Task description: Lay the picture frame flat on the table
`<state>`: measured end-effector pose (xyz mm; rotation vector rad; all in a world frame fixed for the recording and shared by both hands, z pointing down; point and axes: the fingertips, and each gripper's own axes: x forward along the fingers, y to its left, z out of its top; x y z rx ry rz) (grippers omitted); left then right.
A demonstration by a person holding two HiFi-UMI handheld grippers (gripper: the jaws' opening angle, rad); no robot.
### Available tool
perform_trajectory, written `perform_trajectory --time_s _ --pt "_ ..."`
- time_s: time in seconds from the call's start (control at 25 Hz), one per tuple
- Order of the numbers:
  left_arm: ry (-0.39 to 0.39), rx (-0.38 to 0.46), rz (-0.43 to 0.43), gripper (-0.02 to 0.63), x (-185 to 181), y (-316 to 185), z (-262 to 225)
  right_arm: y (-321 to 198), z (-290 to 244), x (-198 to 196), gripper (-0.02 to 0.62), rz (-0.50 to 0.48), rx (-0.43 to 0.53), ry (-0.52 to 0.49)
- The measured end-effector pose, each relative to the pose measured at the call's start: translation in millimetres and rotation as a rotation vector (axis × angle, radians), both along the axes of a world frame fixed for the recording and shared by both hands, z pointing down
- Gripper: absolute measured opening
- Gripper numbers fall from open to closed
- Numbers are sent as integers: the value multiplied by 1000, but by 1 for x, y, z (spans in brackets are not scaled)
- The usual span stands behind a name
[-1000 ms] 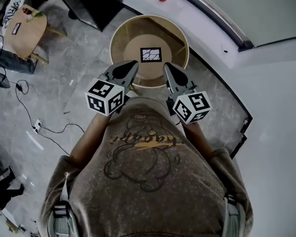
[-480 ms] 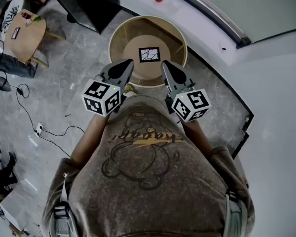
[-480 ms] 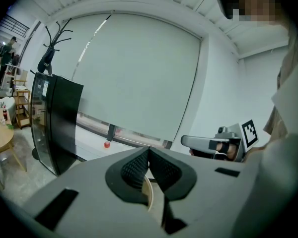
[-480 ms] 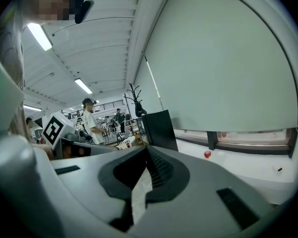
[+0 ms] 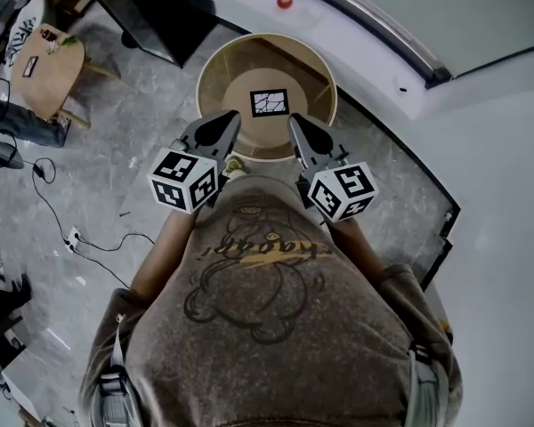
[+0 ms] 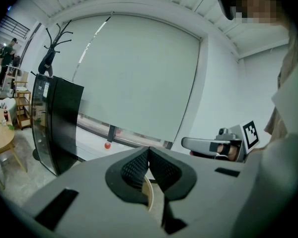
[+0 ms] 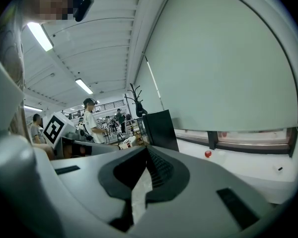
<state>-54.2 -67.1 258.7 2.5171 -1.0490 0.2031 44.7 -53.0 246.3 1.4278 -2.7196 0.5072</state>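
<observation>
Left tongs, right tongs unmoved, shut — picture frame flat on table.

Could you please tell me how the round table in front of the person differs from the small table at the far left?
The round table looks bigger and darker brown than the small table. The round table holds one picture frame at its middle; the small table bears several little items. Both look wooden and stand on the grey floor.

Picture frame flat on round table
</observation>
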Motion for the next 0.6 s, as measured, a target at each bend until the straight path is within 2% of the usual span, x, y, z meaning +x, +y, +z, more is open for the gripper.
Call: perform_trajectory --time_s 0.6 --pt "6 3 -8 17 11 -10 -3 -10 0 20 20 19 -7 9"
